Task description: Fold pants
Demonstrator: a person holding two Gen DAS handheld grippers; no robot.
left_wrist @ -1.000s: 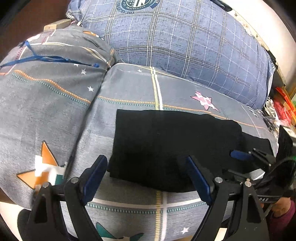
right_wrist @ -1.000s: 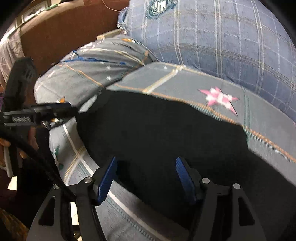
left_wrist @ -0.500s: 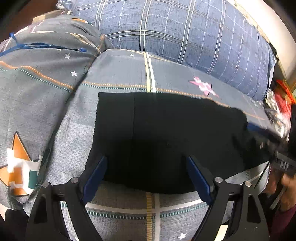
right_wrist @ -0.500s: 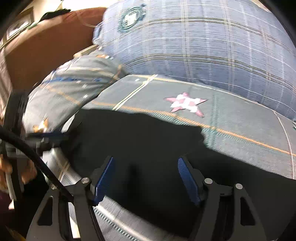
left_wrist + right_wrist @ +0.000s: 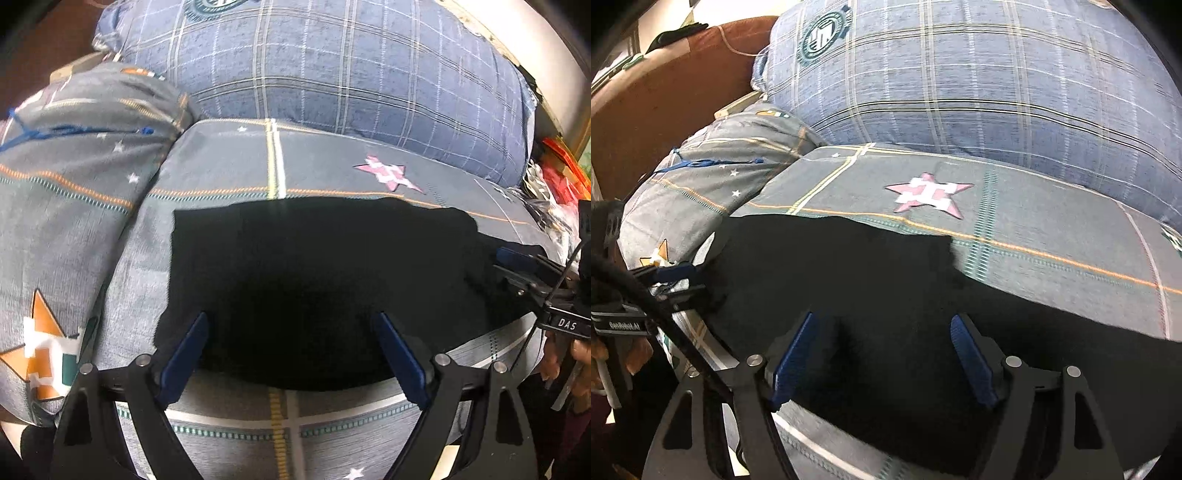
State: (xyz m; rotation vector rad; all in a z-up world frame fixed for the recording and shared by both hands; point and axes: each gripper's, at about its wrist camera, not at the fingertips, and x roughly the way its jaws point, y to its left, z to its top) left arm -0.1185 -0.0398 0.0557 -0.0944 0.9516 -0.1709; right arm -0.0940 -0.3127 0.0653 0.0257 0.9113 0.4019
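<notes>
Since the earlier frames both grippers have been drawn along the near edge of the pants (image 5: 314,280) and their jaws have just been opening, with cloth beneath them but nothing pinched. Left gripper (image 5: 288,350): jaws spread wide, released, poised over the folded black cloth. Right gripper (image 5: 882,350): likewise parted and empty-handed. The pants are laid flat as a dark rectangle on the grey star-patterned cushion (image 5: 221,166), with the blue checked pillow (image 5: 332,66) behind it.
</notes>
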